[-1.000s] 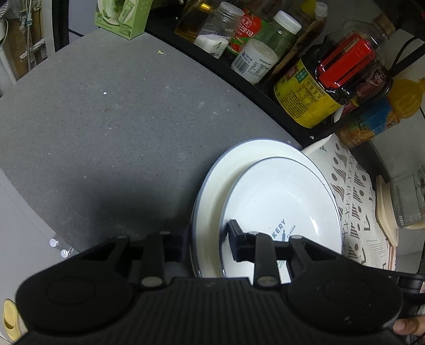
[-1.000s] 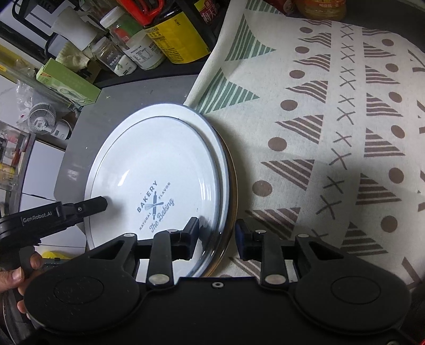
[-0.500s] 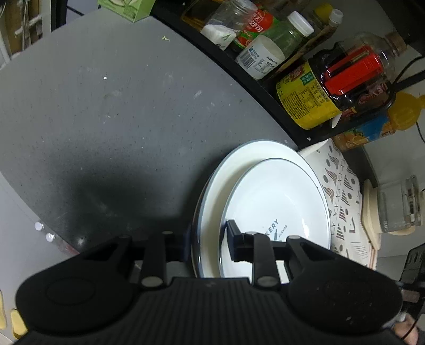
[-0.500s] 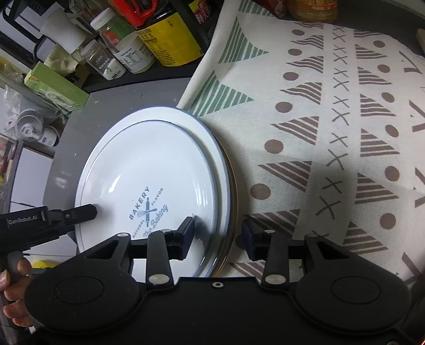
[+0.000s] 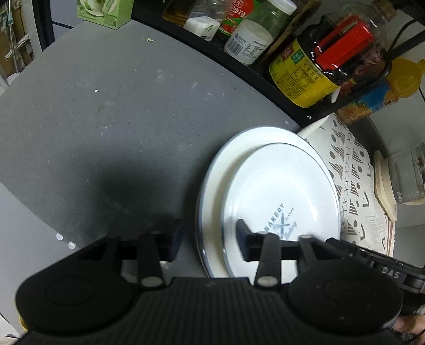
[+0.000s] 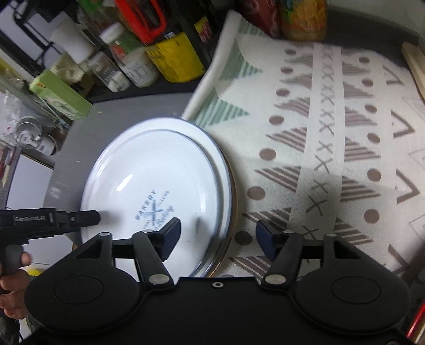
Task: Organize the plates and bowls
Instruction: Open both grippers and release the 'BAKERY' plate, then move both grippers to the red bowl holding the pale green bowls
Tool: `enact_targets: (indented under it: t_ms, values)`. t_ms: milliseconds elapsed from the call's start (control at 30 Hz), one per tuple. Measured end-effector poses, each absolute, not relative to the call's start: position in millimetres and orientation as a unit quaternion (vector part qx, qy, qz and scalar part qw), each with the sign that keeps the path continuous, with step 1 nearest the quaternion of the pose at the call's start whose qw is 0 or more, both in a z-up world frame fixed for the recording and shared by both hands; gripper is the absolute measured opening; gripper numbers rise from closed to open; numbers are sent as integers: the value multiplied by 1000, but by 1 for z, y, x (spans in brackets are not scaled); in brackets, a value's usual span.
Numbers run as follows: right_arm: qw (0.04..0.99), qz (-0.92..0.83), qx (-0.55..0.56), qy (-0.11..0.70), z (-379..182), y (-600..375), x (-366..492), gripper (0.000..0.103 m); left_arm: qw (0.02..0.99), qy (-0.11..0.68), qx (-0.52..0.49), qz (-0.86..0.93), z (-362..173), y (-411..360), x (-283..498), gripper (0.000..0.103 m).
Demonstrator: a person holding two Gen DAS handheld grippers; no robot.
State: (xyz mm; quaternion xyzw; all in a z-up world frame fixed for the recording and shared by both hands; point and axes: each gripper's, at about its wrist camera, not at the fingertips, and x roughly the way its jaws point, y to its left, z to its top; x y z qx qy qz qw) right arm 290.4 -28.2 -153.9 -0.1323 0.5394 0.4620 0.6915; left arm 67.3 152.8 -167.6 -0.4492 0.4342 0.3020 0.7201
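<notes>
- The left tongs [image 5: 209, 238] point steeply down at the near rim of a stack of white plates, and their jaws are opening.
- The rims of the stack lie between the left tongs' fingers: one finger [image 5: 175, 242] stands outside over the grey counter [image 5: 106, 127], the other [image 5: 243, 242] over the top plate; neither pad presses on the plates.
- The top plate, a white "BAKERY" plate [image 5: 281, 191] with a thin blue rim, lies inside a larger white plate [image 5: 220, 169], offset toward the right of the left tongs.
- The right tongs [image 6: 217, 236] also point steeply down, at the opposite rim of the same stack, and their jaws are opening wide.
- The right tongs' left finger [image 6: 171, 234] is over the "BAKERY" plate [image 6: 159, 172]; their right finger [image 6: 265, 238] is over the patterned cloth [image 6: 332, 132]; the plate rims pass between without contact.
- Below the larger white plate [image 6: 224, 169] a metal-coloured rim [image 6: 228, 238] shows; what it belongs to I cannot tell.
- The stack rests partly on the counter, partly on the cloth's edge.
- Beyond the left tongs, a black shelf [image 5: 239, 66] carries jars and bottles, among them a yellow-labelled jar [image 5: 300, 77] and a white-lidded jar [image 5: 249, 42].
- A green box [image 5: 106, 12] sits on the far counter.
- In the right wrist view a hand [image 6: 12, 292] holds the left tongs [image 6: 90, 216] by the handle.
</notes>
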Motion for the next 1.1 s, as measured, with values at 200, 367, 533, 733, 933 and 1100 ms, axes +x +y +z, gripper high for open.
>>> enact_targets:
  t_ms: [200, 367, 533, 733, 933, 1100]
  values:
    - [705, 482, -111, 508, -125, -54, 297, 98, 717, 441, -432, 323, -150, 135, 72, 62]
    - [711, 494, -88, 493, -104, -85, 305, 103, 737, 425, -412, 328, -123, 112, 85, 75]
    - [725, 493, -63, 476, -88, -114, 313, 103, 762, 415, -391, 305, -101, 86, 112, 92]
    - [746, 479, -39, 462, -75, -155, 326, 103, 782, 412, -373, 283, -88, 60, 145, 101]
    - [762, 461, -17, 454, -63, -193, 341, 103, 797, 415, -360, 251, -83, 33, 179, 102]
    - [776, 446, -24, 444, -57, -218, 344, 103, 807, 418, -356, 217, -82, 14, 201, 102]
